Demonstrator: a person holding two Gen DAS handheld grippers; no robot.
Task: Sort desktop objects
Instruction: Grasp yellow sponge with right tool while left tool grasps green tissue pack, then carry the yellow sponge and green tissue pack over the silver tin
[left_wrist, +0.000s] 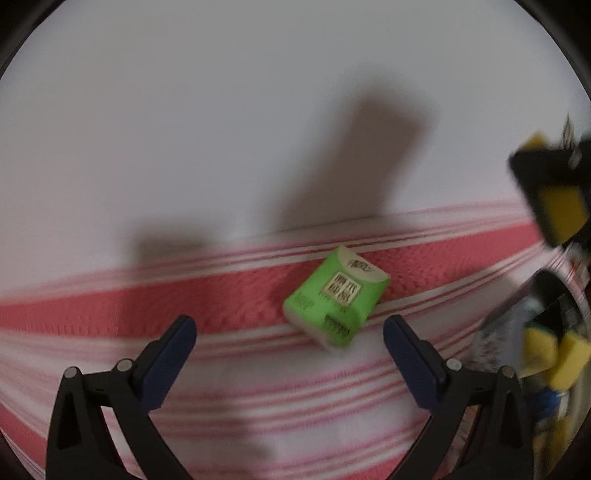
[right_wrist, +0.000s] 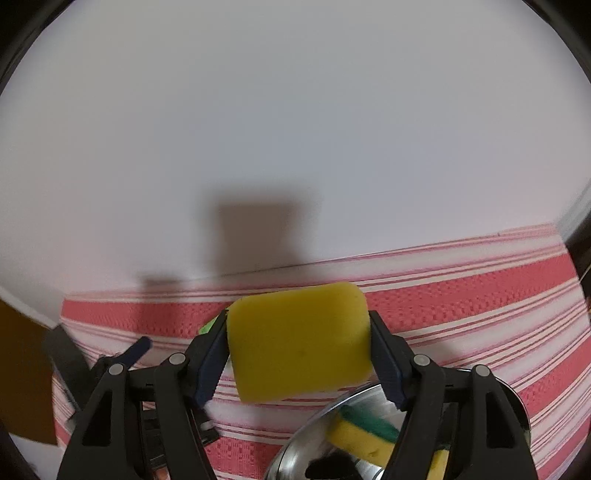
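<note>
The right gripper (right_wrist: 298, 350) is clamped on a yellow sponge (right_wrist: 299, 343), one pad on each short side, and the sponge hangs in the air above the striped cloth (right_wrist: 480, 288), just over the rim of a steel bowl (right_wrist: 314, 424). I judge that the sponge is very light and soft; it gives under pressure, so a firm squeeze across the narrow width, as it is held now, seems the safe way, and it should not slip from the rubber pads. It is a rounded block of plain yellow, with smooth matte faces and soft corners. In the bowl lies another sponge (right_wrist: 354, 432), yellow with a green scrub layer, so the bowl is probably the place for sponges. The left gripper (left_wrist: 290, 332) stands wide apart and holds nothing. Just beyond its tips, on a red stripe of the cloth, lies a green pack (left_wrist: 336, 295), turned at an angle, nearer to the right finger than to the left one. It looks like a small pack of paper tissues in glossy foil, green with a white top and printed characters that I cannot read because of blur. I expect that it is light and a little squashy, and the foil may be slippery, so it is better to take it across the two long sides, near the middle.
</note>
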